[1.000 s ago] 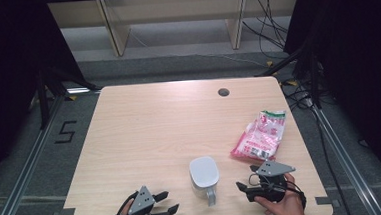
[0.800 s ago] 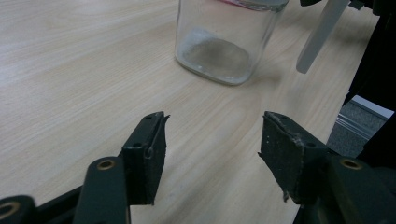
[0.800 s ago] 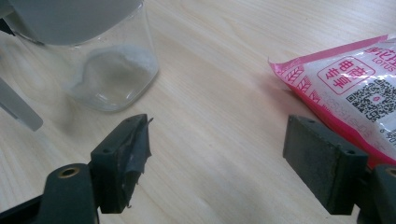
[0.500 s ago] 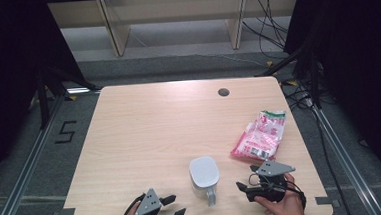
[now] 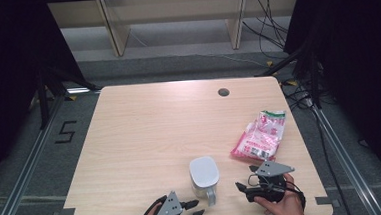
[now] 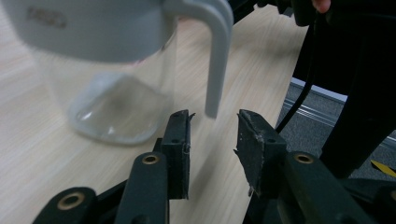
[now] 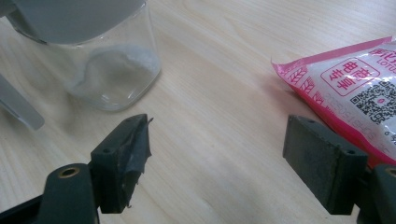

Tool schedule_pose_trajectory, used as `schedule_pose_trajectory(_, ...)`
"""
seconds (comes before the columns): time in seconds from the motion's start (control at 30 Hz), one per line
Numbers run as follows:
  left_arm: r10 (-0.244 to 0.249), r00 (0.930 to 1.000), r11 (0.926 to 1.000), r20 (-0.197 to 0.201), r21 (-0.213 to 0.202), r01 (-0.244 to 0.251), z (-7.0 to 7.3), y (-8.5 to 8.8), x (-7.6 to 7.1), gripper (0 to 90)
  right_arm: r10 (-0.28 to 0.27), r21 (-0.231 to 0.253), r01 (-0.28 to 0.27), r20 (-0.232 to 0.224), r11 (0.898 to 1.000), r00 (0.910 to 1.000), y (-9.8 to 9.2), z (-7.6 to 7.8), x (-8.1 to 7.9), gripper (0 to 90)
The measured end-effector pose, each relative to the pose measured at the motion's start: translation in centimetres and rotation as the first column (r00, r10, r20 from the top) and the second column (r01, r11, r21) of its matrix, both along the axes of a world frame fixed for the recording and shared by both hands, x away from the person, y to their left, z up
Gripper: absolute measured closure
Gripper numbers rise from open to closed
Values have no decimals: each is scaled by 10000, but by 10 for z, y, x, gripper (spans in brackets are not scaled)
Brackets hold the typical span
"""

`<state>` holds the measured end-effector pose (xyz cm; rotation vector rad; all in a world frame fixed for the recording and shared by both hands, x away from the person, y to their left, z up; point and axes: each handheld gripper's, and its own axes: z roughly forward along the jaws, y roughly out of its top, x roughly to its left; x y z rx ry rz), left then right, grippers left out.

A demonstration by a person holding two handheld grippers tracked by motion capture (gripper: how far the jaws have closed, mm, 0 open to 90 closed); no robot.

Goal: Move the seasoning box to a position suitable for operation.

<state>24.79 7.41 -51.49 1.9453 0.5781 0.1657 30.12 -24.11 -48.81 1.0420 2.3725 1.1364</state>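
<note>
While your left gripper (image 6: 212,135) has been closing its jaws just before the grey handle (image 6: 215,56) of the clear glass jug (image 5: 203,176), untouched, your right gripper (image 7: 217,158) stands spread.

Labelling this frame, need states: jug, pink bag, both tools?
Jug: upright on the table, grey lid on, handle toward the person, a little white stuff at the bottom.
Pink bag: lying flat; sealed or not, cannot tell.
Left tool: jaws have just been closing, handle tip just ahead of the gap, pads not on it.
Right tool: wide open, holding nothing.
</note>
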Motion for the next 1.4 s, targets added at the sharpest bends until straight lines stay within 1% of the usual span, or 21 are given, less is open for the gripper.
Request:
schedule_pose_trajectory(0.1, -73, 10000, 9999, -59, -146, 72, 0, -11, 5, 676, -7, 10, 7, 24, 10000, 10000, 1, 0, 0, 238)
schedule_pose_trajectory(0.17, -171, 9999, 9999, -21, 6, 171, 0, -12, 7, 680, -8, 32, 8, 24, 10000, 10000, 1, 0, 0, 239)
schedule_pose_trajectory(0.2, -355, 9986, 9985, -384, -435, 338, -1, -17, 9, 695, 89, -13, -89, 133, 10000, 9999, 0, 0, 1, 239)
schedule_pose_trajectory(0.23, -286, 9993, 9995, -238, -161, 282, 0, -17, 11, 706, 103, -18, -103, 124, 9999, 9999, 0, 0, 1, 239)
schedule_pose_trajectory(0.27, -259, 9997, 9996, -31, -148, 259, -1, -20, 12, 719, 110, -32, -110, 118, 9999, 9999, 0, 0, 1, 239)
schedule_pose_trajectory(0.37, -268, 9996, 9995, 48, -152, 269, 0, -24, 13, 745, 60, 37, -59, -87, 10000, 9999, 1, 0, 0, 239)
schedule_pose_trajectory(0.4, -184, 9998, 9998, 76, -61, 185, 1, -25, 14, 763, 175, -97, -174, 111, 9998, 9998, 1, 0, 1, 239)
schedule_pose_trajectory(0.43, -264, 9996, 9992, -40, -312, 263, 1, -25, 18, 812, 247, -67, -245, 198, 9997, 9995, 1, 0, 1, 239)
schedule_pose_trajectory(0.5, -376, 9992, 9987, -122, -340, 371, 1, -24, 19, 814, 278, -42, -277, 186, 9996, 9994, 1, 0, 1, 240)
schedule_pose_trajectory(0.53, -447, 9990, 9989, 14, -116, 447, 1, -22, 20, 814, 278, -42, -277, 186, 9996, 9994, 1, 0, 1, 240)
schedule_pose_trajectory(0.6, -414, 9991, 9990, 102, -150, 416, 1, -21, 19, 817, 234, -98, -231, 295, 9997, 9993, 1, 0, 1, 240)
schedule_pose_trajectory(0.67, -562, 9984, 9981, 12, -269, 562, 1, -19, 20, 819, 242, -58, -240, 259, 9997, 9994, 1, 0, 1, 240)
schedule_pose_trajectory(0.7, -523, 9985, 9986, 182, -15, 523, 2, -15, 21, 819, 237, -99, -235, 250, 9997, 9994, 1, 0, 1, 240)
schedule_pose_trajectory(0.73, -552, 9984, 9982, 97, -220, 554, 1, -13, 21, 822, 254, -103, -251, 269, 9996, 9993, 2, 0, 1, 240)
schedule_pose_trajectory(0.83, -402, 9990, 9992, 212, -62, 404, 3, -5, 22, 826, 350, -214, -344, 262, 9992, 9990, 2, -1, 1, 240)
schedule_pose_trajectory(0.97, -414, 9985, 9991, 366, 67, 412, 3, 2, 26, 828, 217, 17, -217, -25, 9998, 9998, 4, -1, -2, 240)
schedule_pose_trajectory(1.07, -643, 9975, 9977, 299, 237, 636, 5, 10, 32, 828, 240, -114, -239, 156, 9997, 9996, 3, -1, -1, 240)
schedule_pose_trajectory(1.17, -663, 9971, 9964, 375, 552, 642, 8, 21, 38, 820, 199, -42, -199, -2, 9998, 9998, 4, -1, -1, 240)
schedule_pose_trajectory(1.23, -451, 9982, 9973, 407, 605, 426, 9, 29, 43, 819, 313, -162, -308, 276, 9994, 9991, 3, -1, 1, 239)
schedule_pose_trajectory(1.33, -265, 9988, 9986, 402, 474, 246, 8, 37, 52, 827, 346, -125, -345, 89, 9993, 9994, 4, -1, 0, 238)
schedule_pose_trajectory(1.4, -201, 9994, 9988, 298, 450, 188, 7, 41, 56, 838, 406, -183, -401, 297, 9990, 9987, 4, -1, 0, 238)
